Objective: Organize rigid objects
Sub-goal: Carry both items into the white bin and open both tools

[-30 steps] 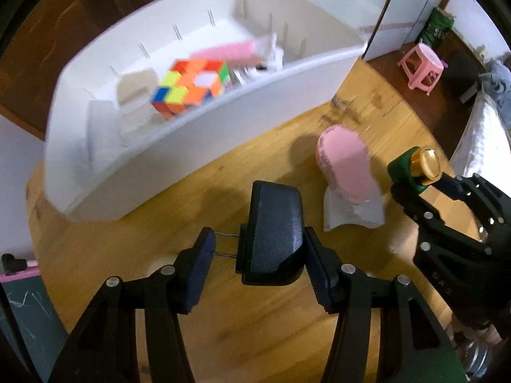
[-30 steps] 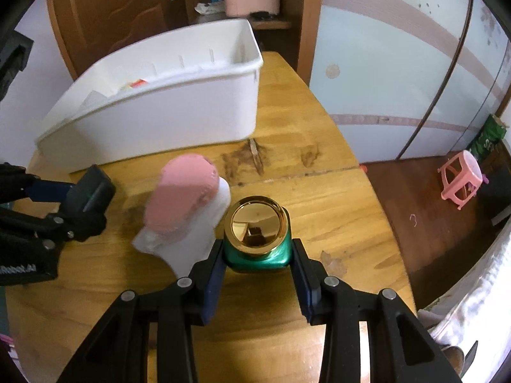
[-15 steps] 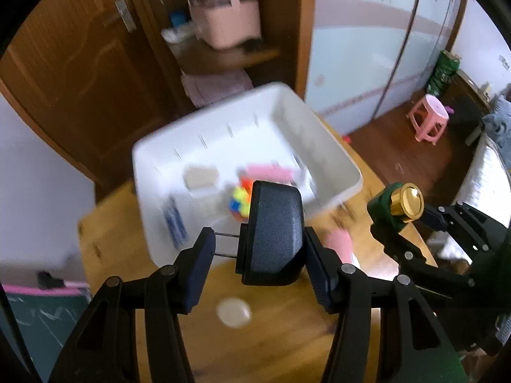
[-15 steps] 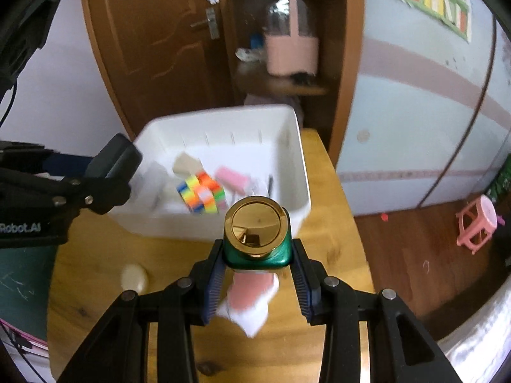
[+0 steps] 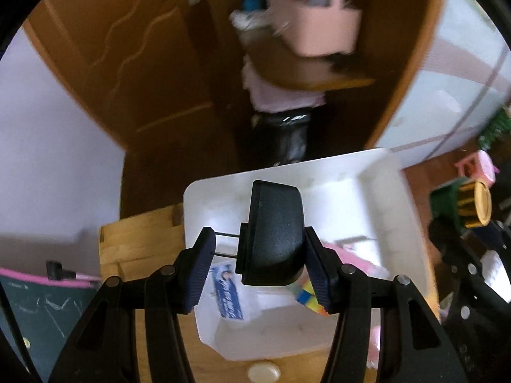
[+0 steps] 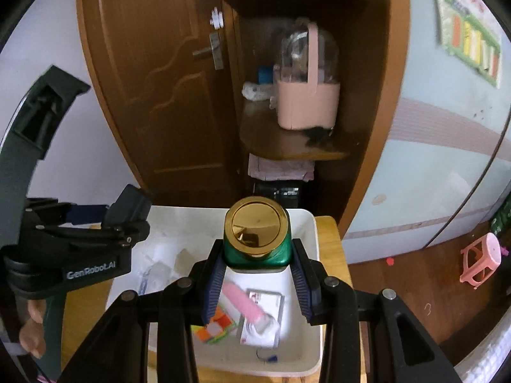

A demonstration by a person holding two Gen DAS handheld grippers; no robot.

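**Operator:** Two items are in transit, one per tool. Status?

**Inspector:** Left gripper (image 5: 258,265) is closed on a black plug adapter (image 5: 271,236), one pad against its prongs, the other against its body. Right gripper (image 6: 257,274) is clamped on a green bottle with a gold cap (image 6: 257,236). Both loads hang above the white bin (image 6: 306,360) on the wooden table (image 6: 332,242).

**Operator:** Bin contents?

**Inspector:** Already stowed: a colour cube (image 6: 217,325), a pink tube (image 6: 244,303), a flat white box (image 6: 262,319) and a blue-printed packet (image 5: 226,290) (a few pale items beside them are too blurred to name).

**Operator:** Remaining work?

**Inspector:** By my reading, mostly done. Neither held item is released yet. One small pale disc (image 5: 263,372) sits on the table just outside the bin; it likely needs collecting afterward.
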